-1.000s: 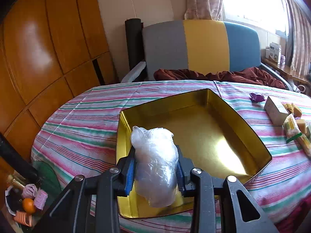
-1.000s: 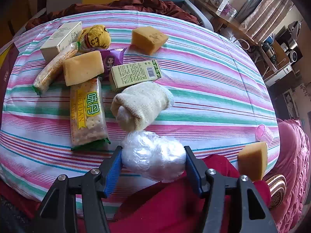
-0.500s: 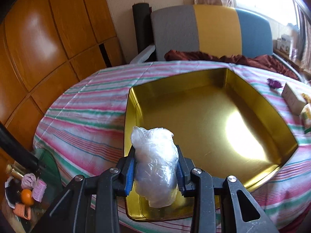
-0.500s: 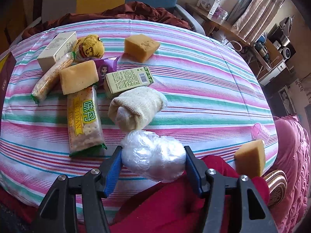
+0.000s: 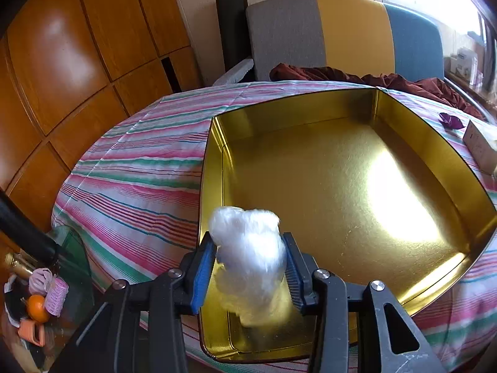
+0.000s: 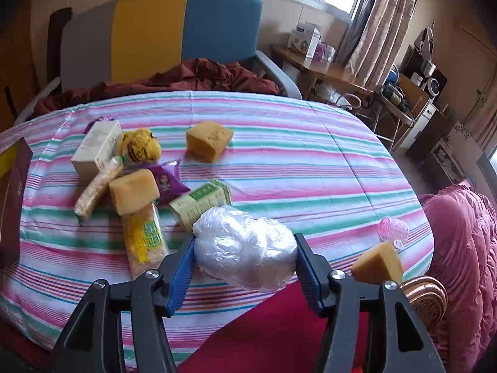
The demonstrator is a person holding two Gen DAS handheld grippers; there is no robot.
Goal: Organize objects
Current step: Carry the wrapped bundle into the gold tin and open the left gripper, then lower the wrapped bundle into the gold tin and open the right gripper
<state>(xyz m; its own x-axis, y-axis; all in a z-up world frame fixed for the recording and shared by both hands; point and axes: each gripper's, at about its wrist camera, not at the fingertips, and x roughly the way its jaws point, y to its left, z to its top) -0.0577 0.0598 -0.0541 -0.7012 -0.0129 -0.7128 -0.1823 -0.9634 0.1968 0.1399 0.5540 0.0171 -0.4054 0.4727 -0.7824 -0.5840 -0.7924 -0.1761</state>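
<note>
In the left wrist view, a crumpled white plastic bag (image 5: pixel 250 258) is seen blurred between the blue pads of the left tool (image 5: pixel 248 267), low over the near left corner of the gold tin tray (image 5: pixel 435 143); whether it is clenched or already released cannot be told. The tray rests on the striped worktop (image 5: pixel 139 168), and a cream box (image 5: pixel 480 146) at the right edge is cut off by the frame. In the right wrist view, a second clear plastic bag bundle (image 6: pixel 245 250) is gripped firmly by the right tool (image 6: pixel 245 264), held above the worktop's near edge. The green box (image 6: pixel 202 202) behind is partly hidden by it, and the biscuit packet (image 6: pixel 144 239) lies just left.
</note>
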